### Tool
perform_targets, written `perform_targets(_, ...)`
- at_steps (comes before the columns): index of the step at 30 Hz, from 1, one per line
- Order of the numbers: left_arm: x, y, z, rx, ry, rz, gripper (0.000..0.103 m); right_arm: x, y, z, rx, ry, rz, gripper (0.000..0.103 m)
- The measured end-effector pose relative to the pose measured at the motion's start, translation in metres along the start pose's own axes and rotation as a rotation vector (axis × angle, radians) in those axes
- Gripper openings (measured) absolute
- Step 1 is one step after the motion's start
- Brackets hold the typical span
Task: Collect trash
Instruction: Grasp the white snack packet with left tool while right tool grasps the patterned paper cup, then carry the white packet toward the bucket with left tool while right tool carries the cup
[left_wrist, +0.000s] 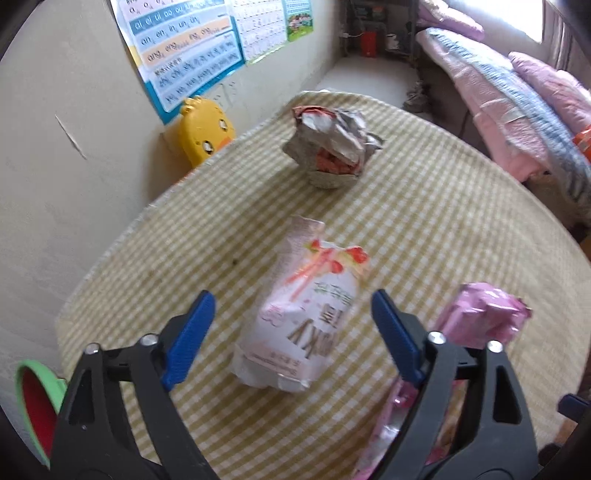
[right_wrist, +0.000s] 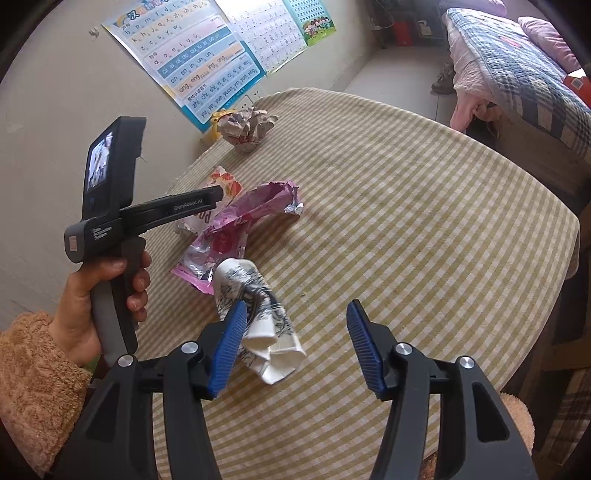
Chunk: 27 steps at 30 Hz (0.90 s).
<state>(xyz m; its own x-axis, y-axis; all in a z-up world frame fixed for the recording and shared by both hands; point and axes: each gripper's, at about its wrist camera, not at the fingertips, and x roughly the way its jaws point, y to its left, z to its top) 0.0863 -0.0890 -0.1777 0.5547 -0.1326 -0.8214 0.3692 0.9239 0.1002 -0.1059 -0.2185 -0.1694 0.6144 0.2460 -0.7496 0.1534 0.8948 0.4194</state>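
My left gripper (left_wrist: 293, 306) is open, its blue pads either side of a pale pink snack bag (left_wrist: 303, 317) lying on the checked tablecloth (left_wrist: 443, 221). A crumpled pink wrapper (left_wrist: 480, 317) lies to its right. A crumpled grey-and-red paper ball (left_wrist: 332, 147) sits farther back. My right gripper (right_wrist: 295, 317) is open above a crushed white paper cup (right_wrist: 258, 321); its left pad is next to the cup. The pink wrapper (right_wrist: 236, 229), the snack bag (right_wrist: 221, 184) and the paper ball (right_wrist: 247, 127) lie beyond. The left gripper's body (right_wrist: 110, 206) shows in a hand at the left.
A round table stands against a beige wall with alphabet posters (right_wrist: 192, 62). A yellow duck-shaped object (left_wrist: 207, 129) sits behind the table. A green-rimmed red bin (left_wrist: 33, 402) shows at the lower left. A bed with pink and blue quilts (left_wrist: 517, 110) stands at the right.
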Motion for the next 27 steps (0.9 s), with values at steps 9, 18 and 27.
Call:
perform_targets(9,0.010,0.008,-0.003,-0.028,0.038,0.030,0.051,0.002,0.000,-0.001,0.010,0.005,0.003,0.055)
perform_targets(18,-0.038,0.019,-0.023,-0.098,-0.070,0.092,0.044,0.010,0.008,0.002,-0.024,0.027,-0.001,0.055)
perform_targets(27,-0.093,0.039,-0.061,-0.179,-0.083,0.080,0.044,0.041,0.033,0.006,-0.123,0.092,-0.019,0.055)
